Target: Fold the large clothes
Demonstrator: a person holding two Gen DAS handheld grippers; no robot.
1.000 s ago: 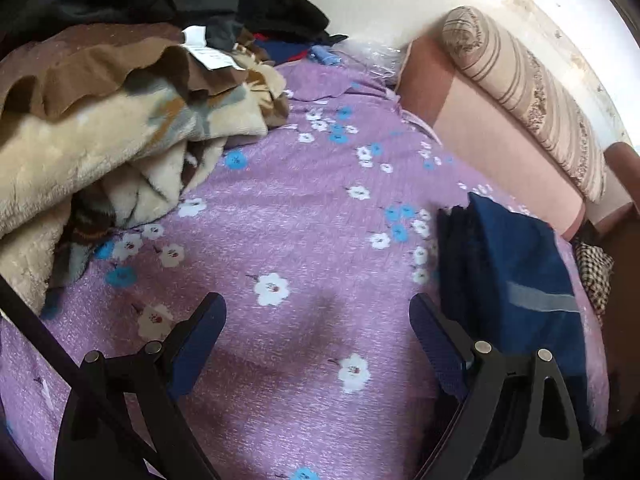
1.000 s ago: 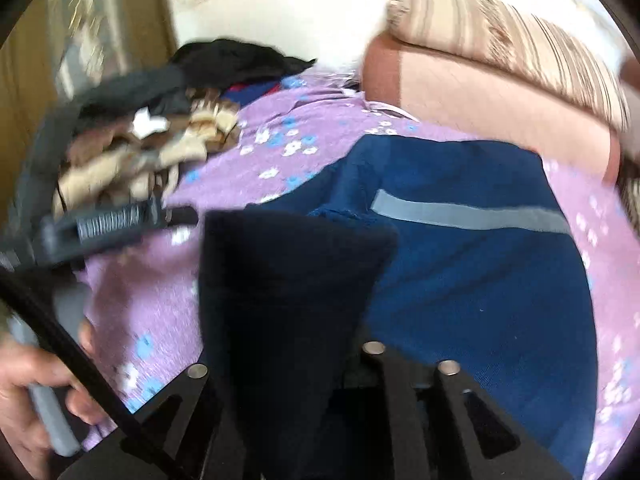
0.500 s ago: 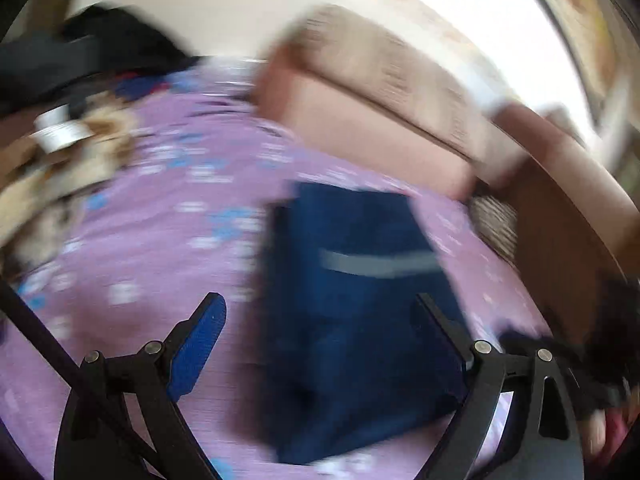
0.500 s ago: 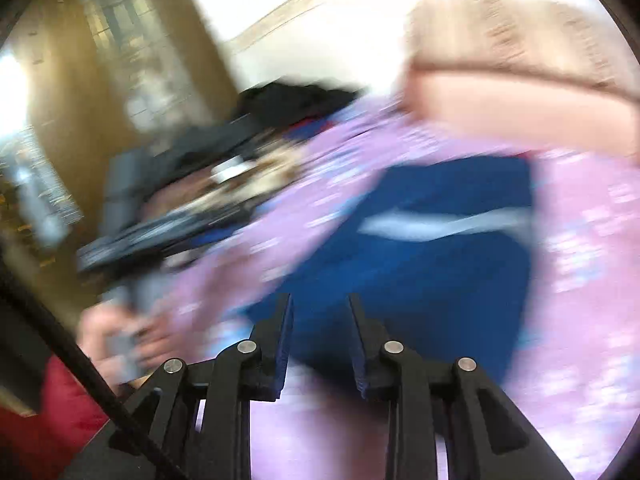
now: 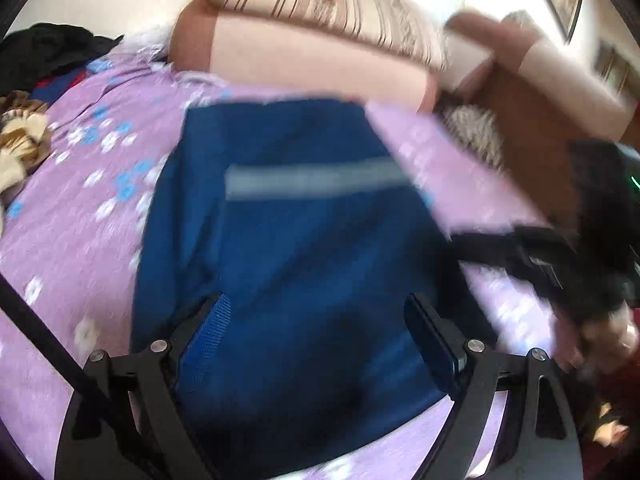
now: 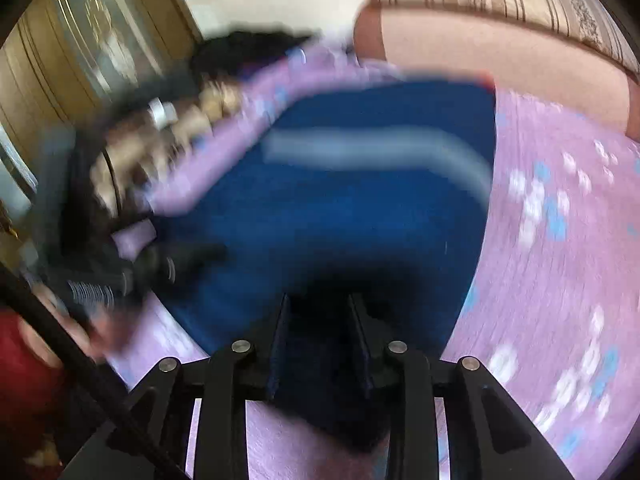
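Observation:
A folded dark blue garment (image 5: 304, 240) with a grey stripe lies on the purple flowered bed sheet (image 5: 72, 208). It also shows in the right wrist view (image 6: 360, 208). My left gripper (image 5: 316, 328) is open, fingers wide apart, held over the garment's near part and holding nothing. My right gripper (image 6: 318, 344) has its fingers a small gap apart over the garment's near edge, with nothing clamped between them. Both views are blurred by motion.
A heap of unfolded clothes (image 5: 24, 132) lies at the far left of the bed. A pink sofa back (image 5: 312, 64) with a striped bolster (image 5: 320, 4) runs behind. A wooden armrest (image 5: 532, 136) stands at the right. The other hand-held gripper (image 5: 560, 264) shows at right.
My right gripper let go of the dark blue cloth it held and now hangs slightly open. My left gripper swung right from the bare sheet to over the folded garment.

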